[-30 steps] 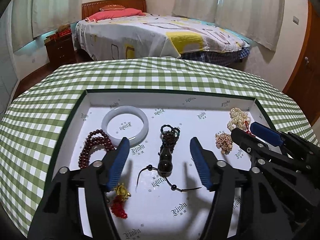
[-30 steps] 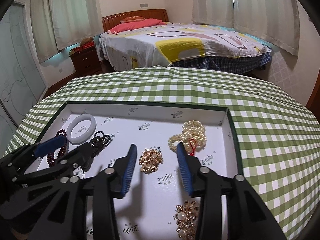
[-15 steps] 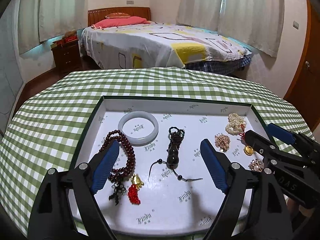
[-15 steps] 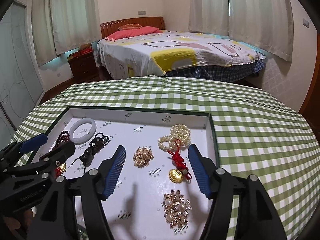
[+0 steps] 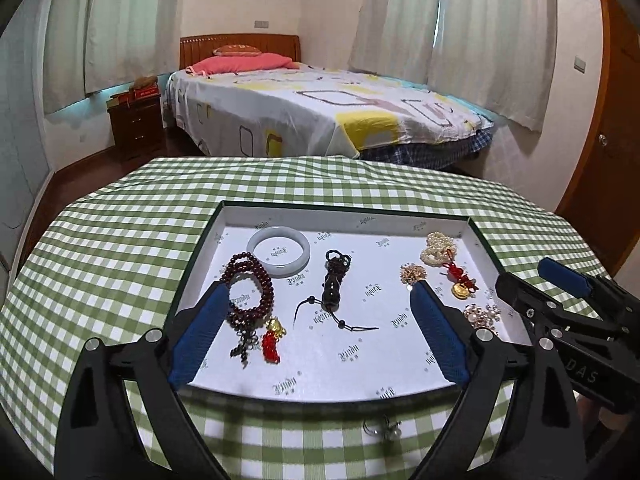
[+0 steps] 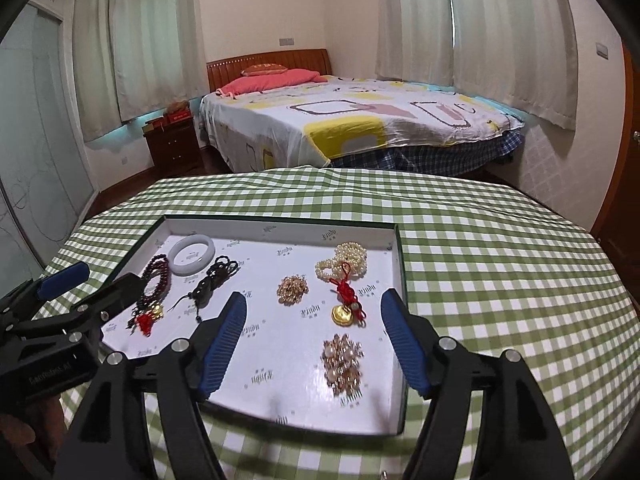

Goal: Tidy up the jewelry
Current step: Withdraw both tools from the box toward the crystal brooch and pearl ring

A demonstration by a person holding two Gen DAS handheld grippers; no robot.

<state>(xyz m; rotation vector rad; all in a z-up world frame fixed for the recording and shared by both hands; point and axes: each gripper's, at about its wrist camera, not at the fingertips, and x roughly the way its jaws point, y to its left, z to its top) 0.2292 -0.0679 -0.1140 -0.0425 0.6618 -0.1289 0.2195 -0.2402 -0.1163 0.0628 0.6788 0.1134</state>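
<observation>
We see a bench (image 5: pixel 120 248) draped in a green-and-white checked cloth. Directly on it sits a shallow rectangular white-lined tray with a dark green rim (image 5: pixel 344 394), lying flat toward the near side. On the cloth just in front of the tray's near edge lies a small silvery ring with a pearl (image 5: pixel 383 429), apart from the tray.

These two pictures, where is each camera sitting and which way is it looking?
Left wrist: rides the left gripper, looking forward over the tray toward the bed; its open blue fingers show, the right gripper at the side.
Right wrist: rides the right gripper, same direction, fingers open; left gripper at the side.
Shared: tray, white bangle, bed.
</observation>
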